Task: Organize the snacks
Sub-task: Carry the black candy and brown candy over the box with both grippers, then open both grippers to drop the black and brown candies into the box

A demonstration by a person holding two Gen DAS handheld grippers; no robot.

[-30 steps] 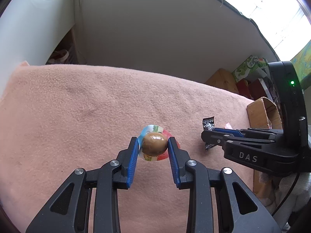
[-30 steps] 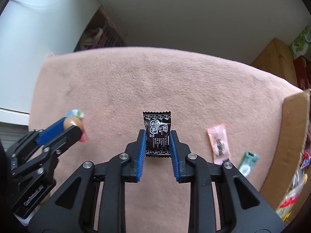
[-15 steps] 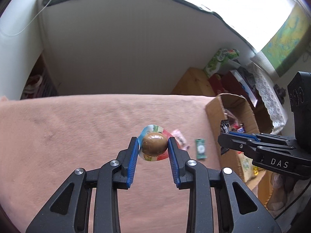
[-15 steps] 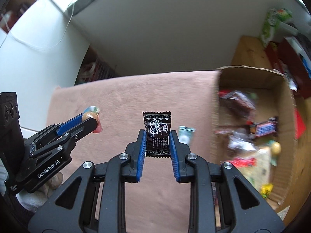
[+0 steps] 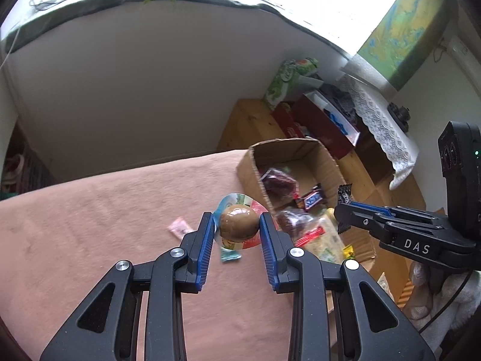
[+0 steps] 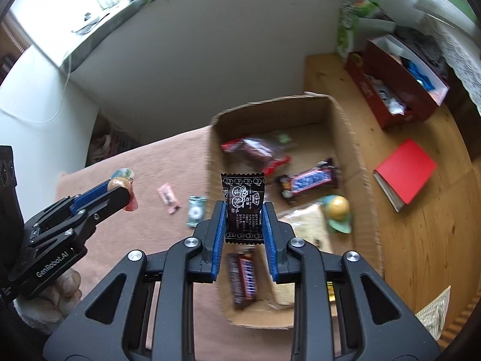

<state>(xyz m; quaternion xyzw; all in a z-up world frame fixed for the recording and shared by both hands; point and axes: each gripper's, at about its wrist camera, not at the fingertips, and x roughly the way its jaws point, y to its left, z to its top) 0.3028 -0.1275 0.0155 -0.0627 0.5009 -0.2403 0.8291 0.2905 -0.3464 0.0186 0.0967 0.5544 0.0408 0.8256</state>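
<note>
My left gripper (image 5: 237,228) is shut on a brown egg-shaped snack in a colourful wrapper (image 5: 239,225), held above the pink blanket (image 5: 90,225) beside the cardboard box (image 5: 249,171). My right gripper (image 6: 244,219) is shut on a black candy packet (image 6: 243,207), held above the box's (image 6: 354,156) left wall. The box holds several snacks, among them a Snickers bar (image 6: 309,180). A pink packet (image 6: 168,197) and a green packet (image 6: 195,210) lie on the blanket left of the box.
A wooden floor (image 6: 421,240) lies right of the box, with a red book (image 6: 405,174) on it. A red storage box (image 6: 396,84) and a green carton (image 6: 345,30) stand behind. A white wall (image 5: 150,90) rises at the blanket's far edge.
Both grippers have swung right with their snacks. The box has come into fuller view, and the right gripper now hangs over it.
</note>
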